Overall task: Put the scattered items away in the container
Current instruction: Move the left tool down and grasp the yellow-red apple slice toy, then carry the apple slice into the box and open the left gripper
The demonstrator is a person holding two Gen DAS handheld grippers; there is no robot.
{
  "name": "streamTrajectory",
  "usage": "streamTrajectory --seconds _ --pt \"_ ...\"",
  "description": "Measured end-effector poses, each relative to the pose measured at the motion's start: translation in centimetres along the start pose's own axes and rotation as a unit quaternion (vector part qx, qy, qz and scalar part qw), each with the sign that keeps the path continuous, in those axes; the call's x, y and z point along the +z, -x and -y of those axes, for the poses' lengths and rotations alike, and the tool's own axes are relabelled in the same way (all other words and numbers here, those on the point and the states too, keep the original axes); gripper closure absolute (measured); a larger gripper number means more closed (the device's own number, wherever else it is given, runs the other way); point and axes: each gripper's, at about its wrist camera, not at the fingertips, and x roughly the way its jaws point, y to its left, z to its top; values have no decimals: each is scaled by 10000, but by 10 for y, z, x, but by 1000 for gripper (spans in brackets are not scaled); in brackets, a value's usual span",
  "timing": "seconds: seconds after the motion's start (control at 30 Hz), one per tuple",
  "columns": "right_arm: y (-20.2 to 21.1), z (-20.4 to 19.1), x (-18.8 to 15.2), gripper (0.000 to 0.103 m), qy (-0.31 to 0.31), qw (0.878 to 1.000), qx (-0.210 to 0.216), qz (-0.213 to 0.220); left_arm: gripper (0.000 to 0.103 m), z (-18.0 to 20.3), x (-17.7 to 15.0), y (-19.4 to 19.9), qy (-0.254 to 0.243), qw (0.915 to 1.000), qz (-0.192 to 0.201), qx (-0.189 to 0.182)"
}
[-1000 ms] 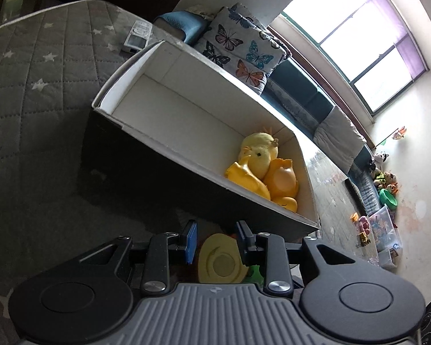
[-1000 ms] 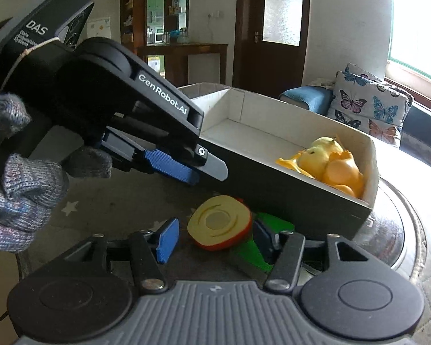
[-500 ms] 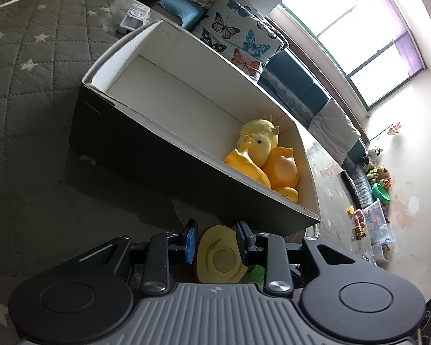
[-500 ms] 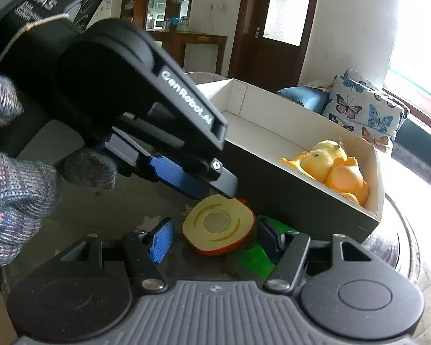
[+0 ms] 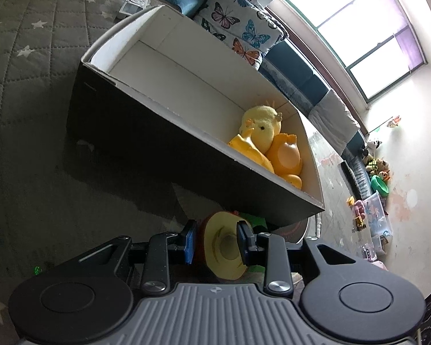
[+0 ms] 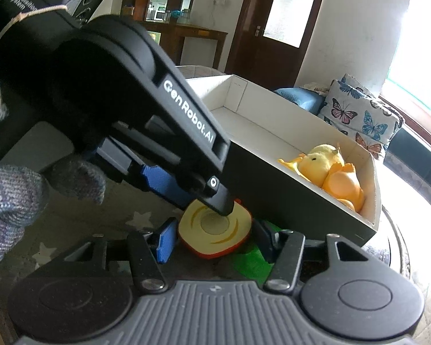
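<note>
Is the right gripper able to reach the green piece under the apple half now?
Probably not: the apple half lies on the green piece, with the left gripper pressed onto it.

A white-lined black box (image 5: pixel 146 115) holds yellow and orange ducks (image 5: pixel 265 143) on a grey star-patterned quilt (image 5: pixel 28 43), beside a butterfly-print cushion (image 5: pixel 238 28).
</note>
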Motion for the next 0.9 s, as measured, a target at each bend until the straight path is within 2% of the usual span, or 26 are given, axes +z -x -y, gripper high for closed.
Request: streamTrajectory --seconds 0.27,0.47,0.6,0.73,0.9 --pt "14 1 3 46 19 9999 40 152 72 6 -2 12 -81 9999 31 -92" --pt "39 7 20 46 83 9987 52 499 72 27 9 43 -347 9987 335 -146" --pt "47 18 41 46 129 9967 2 802 72 44 28 57 -570 9963 628 -154" --pt "31 33 63 46 92 9961 52 874 72 46 58 49 -540 9961 682 -123" --pt "-7 53 79 46 -102 9975 331 616 72 36 87 21 -465 9977 483 80"
